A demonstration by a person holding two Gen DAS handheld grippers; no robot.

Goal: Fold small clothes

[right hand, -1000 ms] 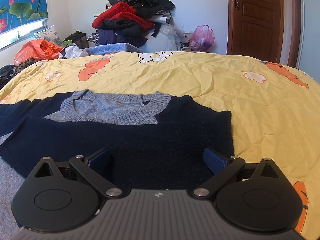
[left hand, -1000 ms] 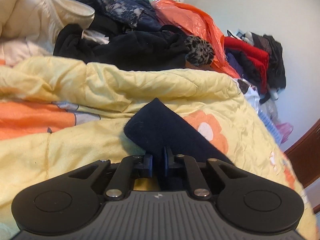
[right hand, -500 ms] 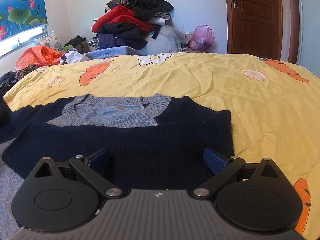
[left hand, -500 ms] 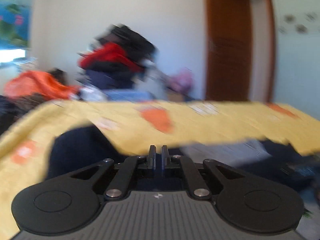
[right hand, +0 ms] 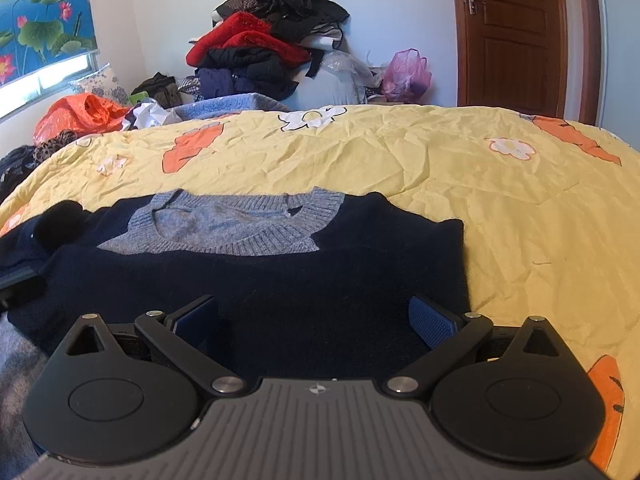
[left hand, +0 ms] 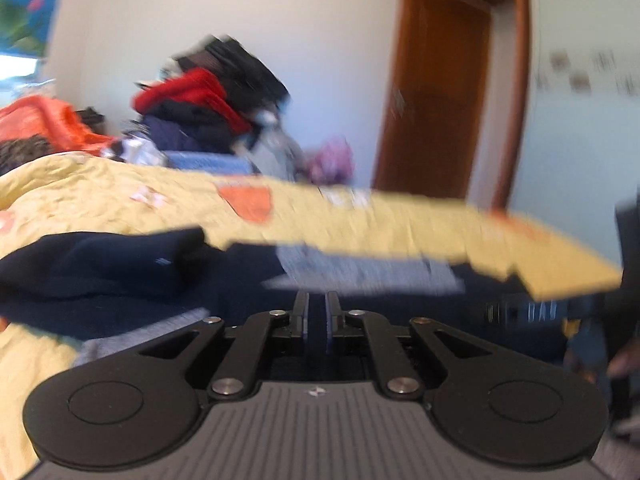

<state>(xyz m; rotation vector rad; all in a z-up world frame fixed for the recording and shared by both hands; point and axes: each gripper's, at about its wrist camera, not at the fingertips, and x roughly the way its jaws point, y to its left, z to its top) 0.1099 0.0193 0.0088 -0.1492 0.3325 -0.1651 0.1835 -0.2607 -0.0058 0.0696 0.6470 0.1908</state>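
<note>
A navy knit sweater [right hand: 260,288] with a grey collar [right hand: 240,224] lies flat on the yellow flowered bedspread [right hand: 400,160]. My right gripper [right hand: 316,320] hovers open over its lower body, with only the flat sweater under the gap. The left wrist view is blurred. It shows the navy sleeve [left hand: 120,264] folded in over the sweater's left side. My left gripper [left hand: 316,304] is over the sweater body [left hand: 240,280], its jaws starting to open by a narrow slit. Navy cloth still seems caught between the pads. From the right wrist, the sleeve [right hand: 60,224] is bunched at the left shoulder.
A heap of red and black clothes [right hand: 272,40] is piled against the far wall. An orange bag [right hand: 80,114] and more clothing lie at the bed's far left. A pink bag [right hand: 408,72] sits near the brown door [right hand: 516,32]. A dark blurred shape [left hand: 628,280] fills the left view's right edge.
My left gripper swung across from the bed's side, carrying the navy sleeve in over the sweater body. Its jaws have parted slightly. The right gripper has stayed open in place.
</note>
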